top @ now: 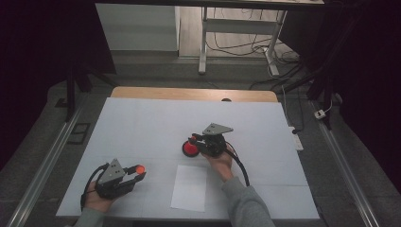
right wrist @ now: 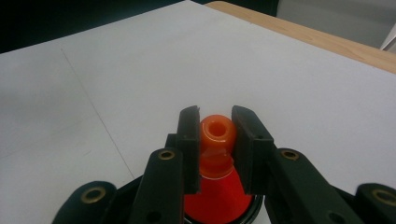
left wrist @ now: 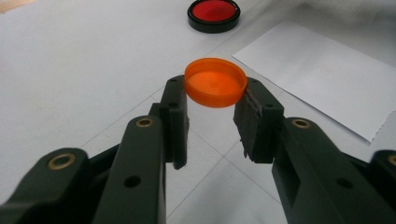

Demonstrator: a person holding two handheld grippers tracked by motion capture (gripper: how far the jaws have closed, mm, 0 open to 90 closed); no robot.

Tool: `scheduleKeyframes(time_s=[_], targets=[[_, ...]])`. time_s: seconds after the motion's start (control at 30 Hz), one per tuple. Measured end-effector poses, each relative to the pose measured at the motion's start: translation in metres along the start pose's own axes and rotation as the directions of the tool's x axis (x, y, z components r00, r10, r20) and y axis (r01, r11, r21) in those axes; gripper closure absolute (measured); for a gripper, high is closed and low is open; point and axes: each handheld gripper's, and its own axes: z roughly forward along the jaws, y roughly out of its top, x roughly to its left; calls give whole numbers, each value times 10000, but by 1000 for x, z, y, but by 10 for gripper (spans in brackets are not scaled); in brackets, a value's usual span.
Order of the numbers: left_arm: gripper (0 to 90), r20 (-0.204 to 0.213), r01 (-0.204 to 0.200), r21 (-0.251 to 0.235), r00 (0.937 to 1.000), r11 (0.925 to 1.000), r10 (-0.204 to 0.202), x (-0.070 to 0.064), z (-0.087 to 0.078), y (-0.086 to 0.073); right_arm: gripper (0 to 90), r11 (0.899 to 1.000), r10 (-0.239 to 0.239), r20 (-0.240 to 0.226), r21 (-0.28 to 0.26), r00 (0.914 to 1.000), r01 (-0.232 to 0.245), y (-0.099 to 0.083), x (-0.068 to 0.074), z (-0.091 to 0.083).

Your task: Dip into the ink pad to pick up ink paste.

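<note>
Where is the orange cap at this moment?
The orange cap is between the jaws of the left gripper, at the near left of the table in the high view, left of the white paper sheet.

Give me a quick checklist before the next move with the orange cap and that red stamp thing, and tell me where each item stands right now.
1. Left gripper holds the orange cap between both jaws: ok.
2. Cap lifted off the table, hollow side up: ok.
3. Right gripper closed on the orange knob of the red stamp: ok.
4. Stamp's base resting flat in the black dish: cannot tell; the jaws hide the base.
5. The two grippers are well apart, so no clash: ok.
6. White paper sheet lying flat between the hands, nothing on it: ok.
</note>
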Motion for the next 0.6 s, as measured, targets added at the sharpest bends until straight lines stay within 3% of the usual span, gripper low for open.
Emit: scheduleKeyframes(time_s=[0.6], targets=[[644,25,22,4,10000,10000,-22,2,0,-1,725,9962,-161,118,856,9998,151,-8,1,18]])
